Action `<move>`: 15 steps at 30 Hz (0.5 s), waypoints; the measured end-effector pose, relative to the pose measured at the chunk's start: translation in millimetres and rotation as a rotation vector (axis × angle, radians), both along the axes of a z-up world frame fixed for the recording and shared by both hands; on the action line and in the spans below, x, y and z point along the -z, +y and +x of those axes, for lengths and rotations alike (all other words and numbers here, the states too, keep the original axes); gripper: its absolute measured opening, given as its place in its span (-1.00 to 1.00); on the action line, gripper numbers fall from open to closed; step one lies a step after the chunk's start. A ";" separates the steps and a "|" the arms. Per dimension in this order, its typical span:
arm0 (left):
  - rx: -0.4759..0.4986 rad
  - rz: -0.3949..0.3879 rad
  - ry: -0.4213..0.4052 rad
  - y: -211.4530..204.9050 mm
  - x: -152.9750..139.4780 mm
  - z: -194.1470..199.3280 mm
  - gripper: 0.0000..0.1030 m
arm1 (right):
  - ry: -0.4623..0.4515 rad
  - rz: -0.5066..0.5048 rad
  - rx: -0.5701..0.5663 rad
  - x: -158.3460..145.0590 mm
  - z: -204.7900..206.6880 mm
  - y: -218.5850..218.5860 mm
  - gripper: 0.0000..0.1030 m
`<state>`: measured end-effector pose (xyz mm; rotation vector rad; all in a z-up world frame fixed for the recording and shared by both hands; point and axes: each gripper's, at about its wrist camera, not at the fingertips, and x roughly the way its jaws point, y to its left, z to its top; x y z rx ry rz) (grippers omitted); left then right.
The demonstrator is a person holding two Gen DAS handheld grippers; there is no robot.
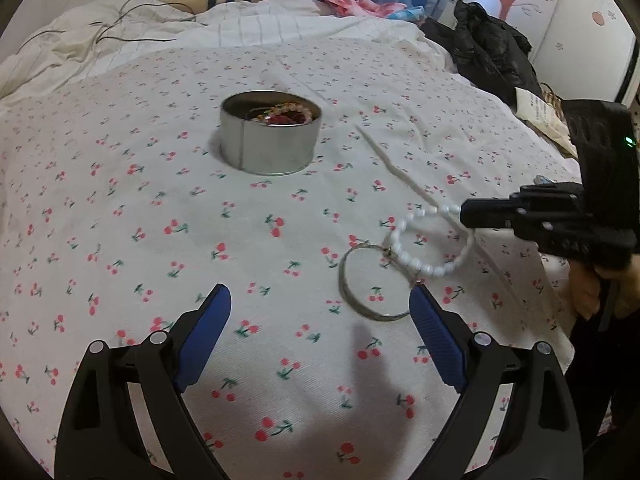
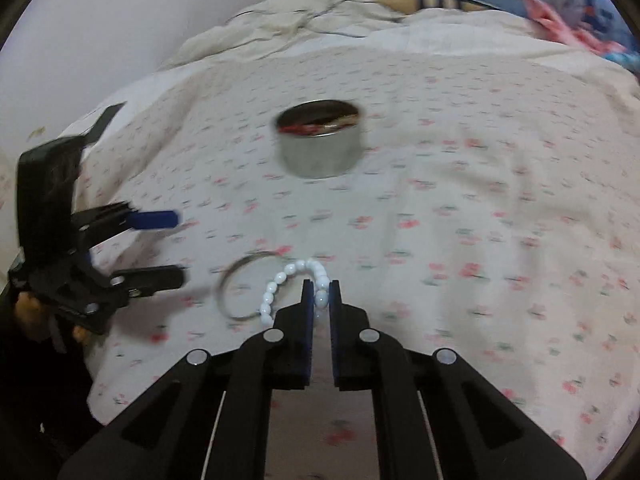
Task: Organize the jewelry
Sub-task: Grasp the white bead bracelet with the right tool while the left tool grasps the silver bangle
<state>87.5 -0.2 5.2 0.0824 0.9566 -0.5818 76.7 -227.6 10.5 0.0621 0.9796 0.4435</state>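
Here, the right gripper (image 2: pixel 320 294) has its jaws closed on the white bead bracelet (image 2: pixel 296 284), pinching a bead between the blue pads at the bracelet's right-hand side. The bracelet lies on the cherry-print bedspread (image 2: pixel 460 220). A thin metal bangle (image 2: pixel 244 286) rests just beside it, appearing to overlap it at one edge, though blur in the right wrist view prevents confirmation. The left gripper (image 1: pixel 320 304) is positioned over the bedspread with its jaws spread wide and holding nothing; its right fingertip sits near the bangle's rim. Farther back, well apart from both bracelets, a round metal tin (image 1: pixel 270 132) stands upright on the bed, containing a beaded bracelet and red items. Beyond it lie a rumpled white quilt (image 1: pixel 120 36) and a black garment (image 1: pixel 492 52).
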 end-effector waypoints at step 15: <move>0.035 0.101 0.063 -42.8 29.8 17.7 -0.66 | 0.027 -0.090 0.002 16.3 7.2 2.2 0.01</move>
